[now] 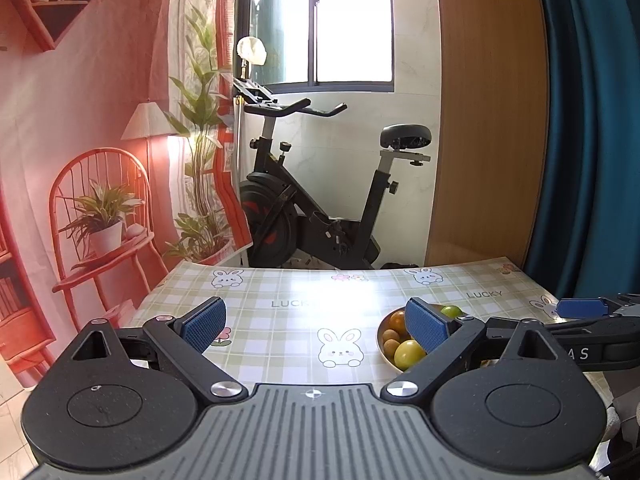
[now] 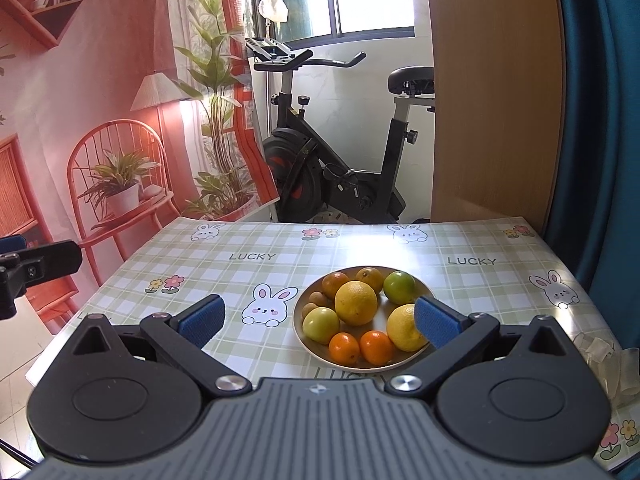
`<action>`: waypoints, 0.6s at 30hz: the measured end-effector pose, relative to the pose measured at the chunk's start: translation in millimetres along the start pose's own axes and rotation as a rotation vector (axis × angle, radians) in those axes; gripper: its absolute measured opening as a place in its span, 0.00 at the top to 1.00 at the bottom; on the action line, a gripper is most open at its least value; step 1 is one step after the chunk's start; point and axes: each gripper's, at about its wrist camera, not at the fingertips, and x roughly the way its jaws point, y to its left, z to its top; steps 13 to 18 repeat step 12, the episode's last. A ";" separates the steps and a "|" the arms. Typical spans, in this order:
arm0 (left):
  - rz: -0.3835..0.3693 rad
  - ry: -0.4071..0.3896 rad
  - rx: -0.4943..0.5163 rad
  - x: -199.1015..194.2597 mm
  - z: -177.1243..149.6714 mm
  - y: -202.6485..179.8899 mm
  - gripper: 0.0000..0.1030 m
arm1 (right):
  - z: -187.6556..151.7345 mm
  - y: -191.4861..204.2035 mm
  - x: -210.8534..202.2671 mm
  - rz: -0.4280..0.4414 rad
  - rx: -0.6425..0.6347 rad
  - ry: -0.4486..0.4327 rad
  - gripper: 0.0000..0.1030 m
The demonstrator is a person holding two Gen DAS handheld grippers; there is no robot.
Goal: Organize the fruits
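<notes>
Ahead of my right gripper, jaws wide and empty, sits the plate of fruit; the big lemon lies just beside its right finger. Left gripper, also spread wide and empty, has the plate off to its right. Right looks nearer.

Hiding most of the plate and its fruit in the left wrist view — blocking it with the left gripper's right finger. Showing only a green fruit in part above that finger. Covering the right edge of the lemon in the right wrist view with a blue pad. Running off the right edge: crumpled clear plastic, blurred, contents unreadable. Cropping the left gripper's finger at the left edge — opening not readable there. Hiding the exercise bike's base behind the table.
</notes>
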 end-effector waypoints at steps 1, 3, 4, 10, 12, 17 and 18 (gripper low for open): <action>0.001 0.003 -0.001 0.2 -0.1 0.2 0.05 | 0.0 0.2 -0.2 -0.001 -0.001 -0.002 0.00; 0.005 0.009 -0.005 0.2 -0.1 2.1 0.05 | 0.7 -0.5 -1.7 -0.004 -0.002 -0.006 0.00; 0.007 0.010 -0.007 -0.1 -0.1 2.6 0.05 | 1.0 -0.4 -2.1 -0.004 -0.001 -0.008 0.00; 0.012 0.011 -0.010 -1.8 0.0 4.0 0.05 | 1.0 -1.0 -2.7 -0.004 0.000 -0.011 0.00; 0.008 0.010 -0.008 -2.2 0.6 3.3 0.05 | 1.1 -0.9 -2.9 -0.004 -0.002 -0.012 0.00; 0.008 0.010 -0.008 -2.2 0.6 3.3 0.05 | 1.1 -0.9 -2.9 -0.004 -0.002 -0.012 0.00; 0.008 0.010 -0.008 -2.2 0.6 3.3 0.05 | 1.1 -0.9 -2.9 -0.004 -0.002 -0.012 0.00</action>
